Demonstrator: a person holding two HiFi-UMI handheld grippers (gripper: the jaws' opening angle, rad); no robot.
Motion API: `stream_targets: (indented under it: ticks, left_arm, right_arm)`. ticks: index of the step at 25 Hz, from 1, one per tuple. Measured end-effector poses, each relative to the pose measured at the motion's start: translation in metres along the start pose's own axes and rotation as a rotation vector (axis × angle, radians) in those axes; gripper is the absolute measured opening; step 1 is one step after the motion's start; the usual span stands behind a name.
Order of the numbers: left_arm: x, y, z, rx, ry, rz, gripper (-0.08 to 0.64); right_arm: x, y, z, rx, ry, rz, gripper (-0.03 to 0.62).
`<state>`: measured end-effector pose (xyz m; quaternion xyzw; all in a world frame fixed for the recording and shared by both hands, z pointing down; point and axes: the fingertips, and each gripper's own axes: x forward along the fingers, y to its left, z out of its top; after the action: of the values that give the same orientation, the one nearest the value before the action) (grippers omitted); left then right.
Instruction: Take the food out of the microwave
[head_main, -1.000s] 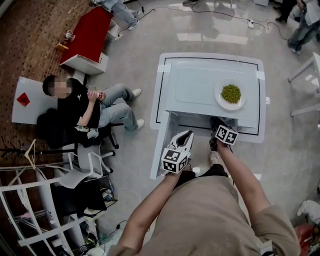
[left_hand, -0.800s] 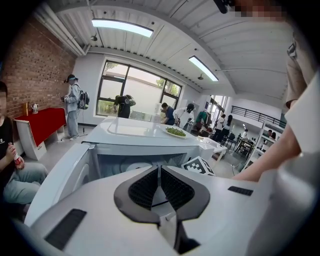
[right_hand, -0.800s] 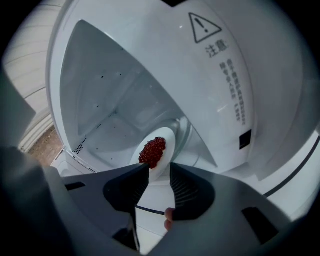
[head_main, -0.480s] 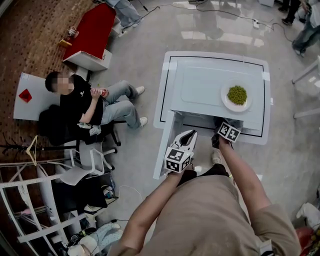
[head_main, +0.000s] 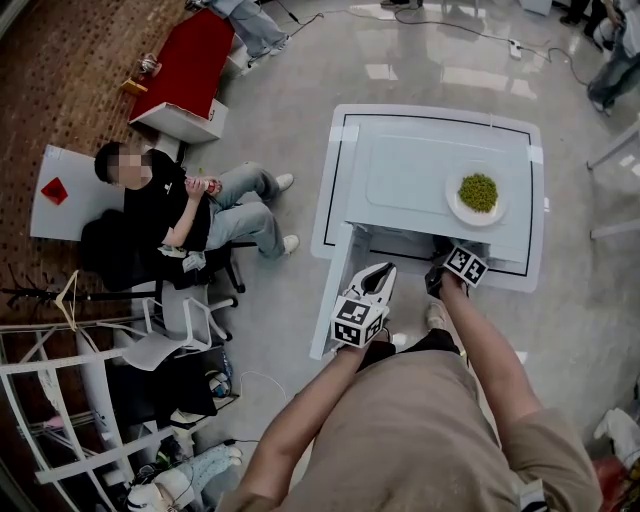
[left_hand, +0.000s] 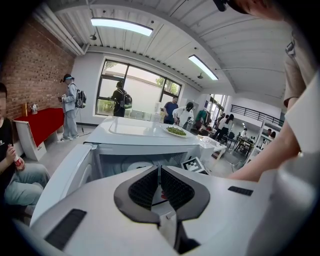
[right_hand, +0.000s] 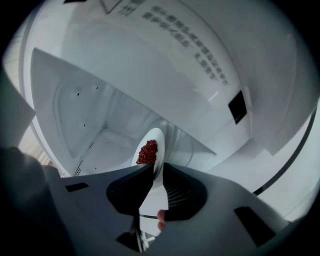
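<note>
right tool (right_hand: 156, 167): we see it reaching into the open microwave (head_main: 420, 165). its jaws have just been closing and now pinch the near rim of a white plate (right_hand: 159, 136).
red food (right_hand: 148, 151): a small heap on that plate, just beyond the tool's tips, in the middle of the right gripper view.
plate against right tool: the rim runs between the two dark pads. the rest of the plate stretches away from the tool into the white cavity. the view is rolled, so the plate looks tilted on edge.
left tool (head_main: 382, 270): we hold it outside, in front of the microwave's opening, left of the right tool in the head view. its jaws are pressed together with nothing between them.
microwave: white, upper right of centre in the head view, with its cavity facing us.
door (head_main: 333, 290): swung open at the microwave's left, just beside the left tool.
green food (head_main: 478, 191): a heap on a second white plate on top of the microwave, up and right of the right tool.
seated person (head_main: 160, 210): on a chair at the left of the head view, well apart from the microwave.
</note>
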<state>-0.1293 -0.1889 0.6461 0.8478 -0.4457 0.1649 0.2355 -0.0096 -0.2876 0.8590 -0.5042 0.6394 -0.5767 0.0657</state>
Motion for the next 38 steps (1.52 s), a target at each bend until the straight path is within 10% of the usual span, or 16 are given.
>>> stream_targets:
  ticks: [17, 38]
  left_arm:
    - [-0.004, -0.003, 0.001, 0.009, -0.002, 0.002, 0.008]
    - [-0.017, -0.012, 0.001, -0.009, -0.034, 0.016, 0.008]
  right_arm:
    - [-0.036, 0.018, 0.002, 0.36, -0.105, 0.262, 0.015]
    - [-0.102, 0.038, -0.013, 0.377, -0.021, 0.375, 0.014]
